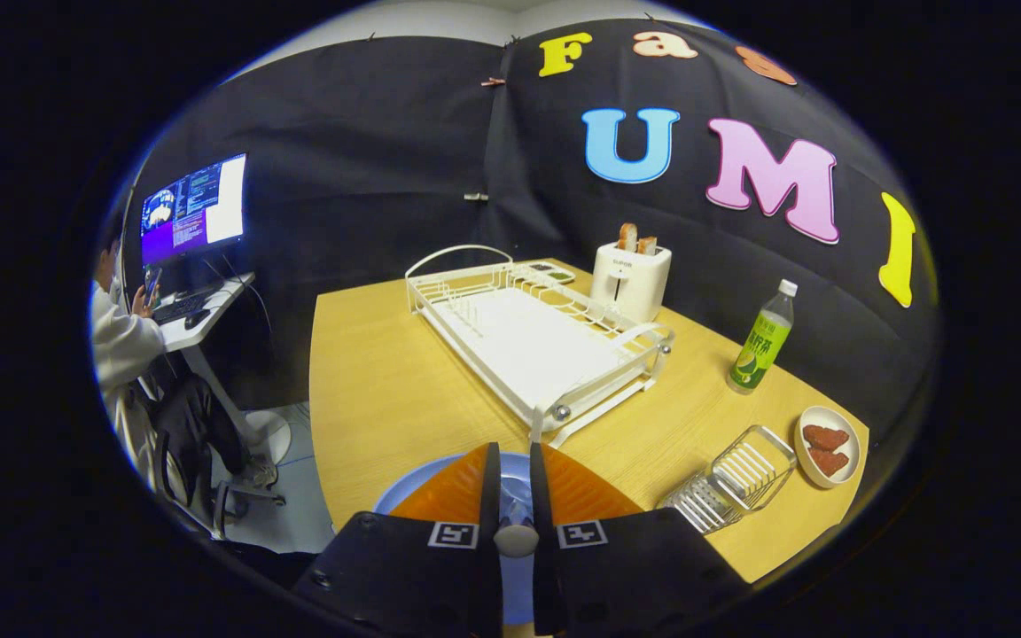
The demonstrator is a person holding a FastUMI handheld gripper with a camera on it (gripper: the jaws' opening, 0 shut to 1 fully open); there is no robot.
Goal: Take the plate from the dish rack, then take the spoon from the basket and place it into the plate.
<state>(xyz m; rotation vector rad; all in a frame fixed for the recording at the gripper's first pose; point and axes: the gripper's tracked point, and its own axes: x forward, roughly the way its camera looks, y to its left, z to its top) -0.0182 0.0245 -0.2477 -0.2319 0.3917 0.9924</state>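
Gripper [510, 483] clamps slim metal spoon [534, 424] above round blue plate [413, 487], already off white wire dish rack [528, 341]; release remains.

Dish rack [535, 341] mid-table, toaster [631, 280] behind, bottle [763, 338] right, basket [735, 476] nearer.

toaster [630, 280] with toast, green bottle [762, 338], person at monitor [194, 209]

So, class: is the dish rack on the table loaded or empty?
Empty: the dish rack shows bare wires and tray. The gripper is shut on a spoon above the blue plate.
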